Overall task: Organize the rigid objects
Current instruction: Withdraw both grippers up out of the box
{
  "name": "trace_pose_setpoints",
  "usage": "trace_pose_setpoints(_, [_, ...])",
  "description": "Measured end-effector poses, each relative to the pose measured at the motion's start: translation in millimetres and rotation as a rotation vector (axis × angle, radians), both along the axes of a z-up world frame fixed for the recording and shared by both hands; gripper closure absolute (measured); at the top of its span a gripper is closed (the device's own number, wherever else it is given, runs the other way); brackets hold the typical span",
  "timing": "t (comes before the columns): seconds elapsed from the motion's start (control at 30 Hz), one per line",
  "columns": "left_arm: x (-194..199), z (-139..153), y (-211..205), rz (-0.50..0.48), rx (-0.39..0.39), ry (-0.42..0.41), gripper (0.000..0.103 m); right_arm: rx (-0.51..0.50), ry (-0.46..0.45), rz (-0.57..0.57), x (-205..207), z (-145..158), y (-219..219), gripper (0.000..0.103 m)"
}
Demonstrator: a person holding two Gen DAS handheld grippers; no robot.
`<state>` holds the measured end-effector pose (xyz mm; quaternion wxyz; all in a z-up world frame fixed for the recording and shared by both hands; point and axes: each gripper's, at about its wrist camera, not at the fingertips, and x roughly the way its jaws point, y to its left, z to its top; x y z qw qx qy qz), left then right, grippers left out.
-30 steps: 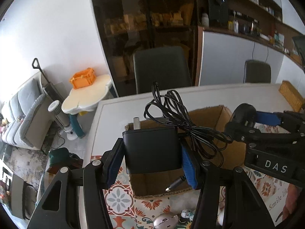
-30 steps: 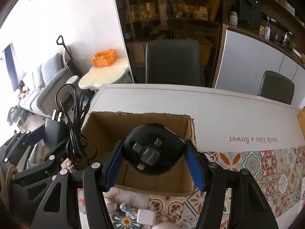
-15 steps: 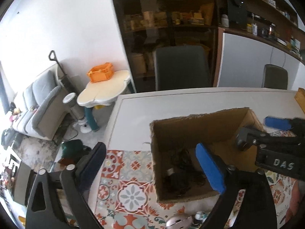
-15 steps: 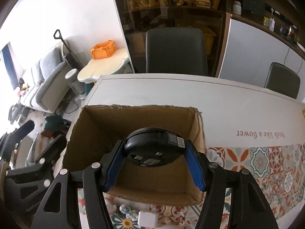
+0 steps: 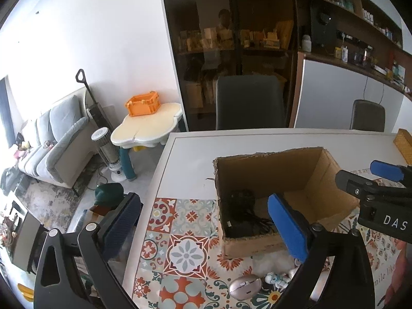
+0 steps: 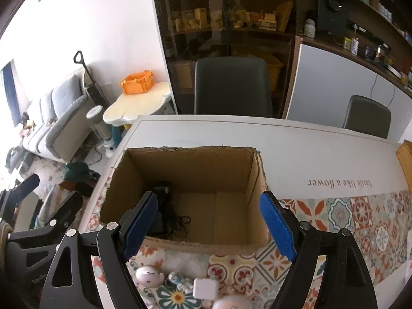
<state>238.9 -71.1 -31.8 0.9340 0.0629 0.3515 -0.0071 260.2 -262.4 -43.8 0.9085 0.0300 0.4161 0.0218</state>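
An open cardboard box [image 5: 296,164] [image 6: 195,164] stands on the table. A black power adapter with its cable [image 5: 244,219] [image 6: 164,213] lies in the box's left part, with a round black object [image 5: 242,197] behind it. My left gripper [image 5: 206,224] is open and empty, above the table left of the box. My right gripper [image 6: 208,224] is open and empty over the box's near wall; it also shows at the right of the left wrist view [image 5: 381,182].
Small items lie on the patterned tablecloth near the box's front: a silver mouse [image 5: 244,287], a white square charger [image 6: 204,288], a small figurine [image 6: 177,279], a round white object [image 6: 149,275]. A dark chair [image 5: 249,103] stands behind the table. The table's left edge [image 5: 154,188] drops to the floor.
My left gripper opened and dropped the black adapter with its cable into the box, then drew back left. My right gripper opened and let go of the round black object.
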Motion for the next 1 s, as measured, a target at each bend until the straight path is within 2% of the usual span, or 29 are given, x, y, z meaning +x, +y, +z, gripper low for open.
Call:
trace_pose_setpoints(0.5, [-59.3, 10.0, 5.3, -0.027, -0.033, -0.022, 0.0, 0.015, -0.064, -0.058, -73.6, 16.1, -2.3, 0.022])
trace_pose_setpoints(0.73, [-87.0, -1.0, 9.0, -0.036, -0.038, -0.006, 0.0, 0.023, -0.059, -0.074, -100.3, 11.0, -2.6, 0.022])
trace_pose_setpoints(1.0, [-105.6, -20.6, 6.5, -0.071, -0.041, 0.033, 0.0, 0.046, -0.026, -0.103, -132.3, -8.4, -6.1, 0.022])
